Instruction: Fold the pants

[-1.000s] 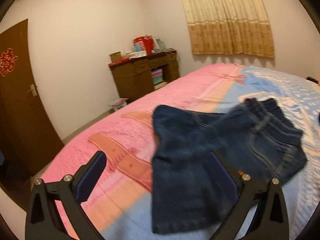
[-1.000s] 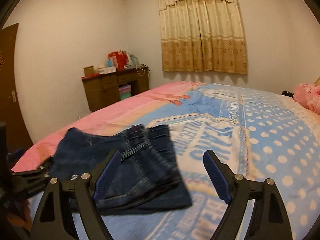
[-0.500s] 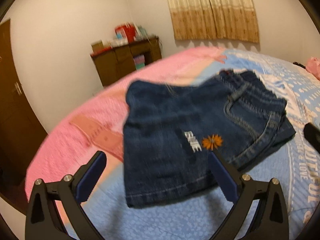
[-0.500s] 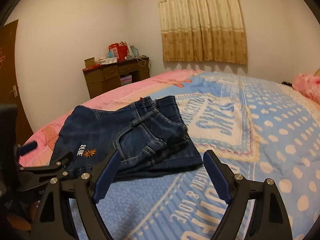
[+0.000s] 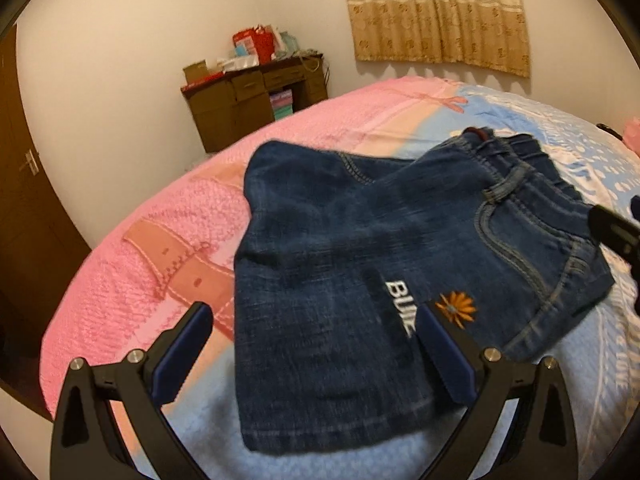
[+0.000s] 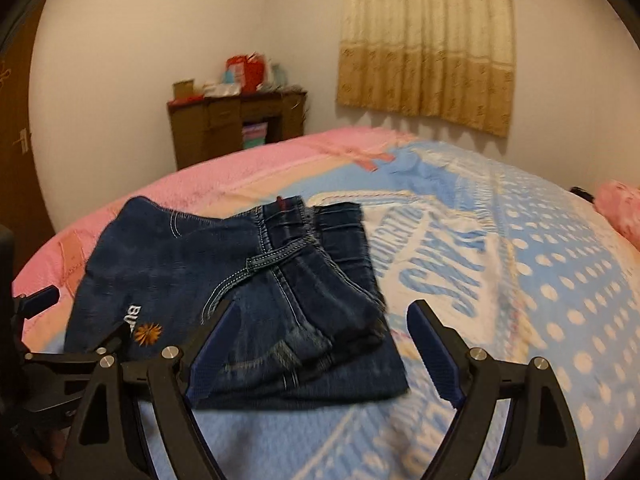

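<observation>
Dark blue denim pants [image 5: 360, 264] lie folded on the bed, with white letters and an orange flower on one leg and the waistband toward the far right. My left gripper [image 5: 312, 344] hangs open just above the near leg end, nothing between its pads. In the right wrist view the same pants [image 6: 248, 292] lie left of centre. My right gripper [image 6: 320, 344] is open over their near right corner, holding nothing. The left gripper [image 6: 48, 344] shows at that view's left edge, and a dark part of the right gripper [image 5: 616, 232] at the left wrist view's right edge.
The bed cover [image 6: 500, 280] is pink on the left and blue with white dots and lettering on the right. A brown desk [image 5: 256, 100] with boxes and bags stands by the far wall. A dark door [image 5: 24, 184] is at left, a curtain [image 6: 424, 44] behind, a pink pillow [image 6: 620, 212] at right.
Both grippers have come down and closer to the pants, which now fill more of each view. The pants lie flatter, with the letters and flower showing. Both stay open.
</observation>
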Demonstrator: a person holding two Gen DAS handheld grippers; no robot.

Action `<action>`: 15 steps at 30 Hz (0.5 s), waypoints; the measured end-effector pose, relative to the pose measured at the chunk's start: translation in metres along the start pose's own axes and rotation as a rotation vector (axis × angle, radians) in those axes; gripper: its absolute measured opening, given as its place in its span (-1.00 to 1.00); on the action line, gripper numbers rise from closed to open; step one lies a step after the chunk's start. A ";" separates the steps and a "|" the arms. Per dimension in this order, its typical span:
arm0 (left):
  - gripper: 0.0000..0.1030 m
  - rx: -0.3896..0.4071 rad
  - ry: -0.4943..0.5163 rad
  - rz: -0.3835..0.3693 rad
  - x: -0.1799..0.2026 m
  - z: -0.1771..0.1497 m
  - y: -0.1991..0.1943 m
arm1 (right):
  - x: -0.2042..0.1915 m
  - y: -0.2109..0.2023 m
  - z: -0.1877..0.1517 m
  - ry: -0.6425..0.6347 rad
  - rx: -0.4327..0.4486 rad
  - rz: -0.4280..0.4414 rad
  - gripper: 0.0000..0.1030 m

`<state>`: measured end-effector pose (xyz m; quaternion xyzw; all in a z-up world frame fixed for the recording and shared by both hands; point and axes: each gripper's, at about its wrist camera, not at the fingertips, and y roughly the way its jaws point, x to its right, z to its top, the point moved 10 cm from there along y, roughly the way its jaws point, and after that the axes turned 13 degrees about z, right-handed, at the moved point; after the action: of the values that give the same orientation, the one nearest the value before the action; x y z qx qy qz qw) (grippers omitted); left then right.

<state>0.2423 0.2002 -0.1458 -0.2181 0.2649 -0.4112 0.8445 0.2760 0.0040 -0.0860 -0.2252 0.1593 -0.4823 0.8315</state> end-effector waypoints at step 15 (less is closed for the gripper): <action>1.00 -0.046 -0.017 -0.096 0.000 0.000 0.006 | 0.037 0.027 -0.065 0.226 -0.278 0.017 0.67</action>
<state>0.2458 0.2036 -0.1491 -0.2535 0.2563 -0.4429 0.8209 0.2829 -0.0310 -0.1572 -0.2808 0.3189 -0.4710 0.7731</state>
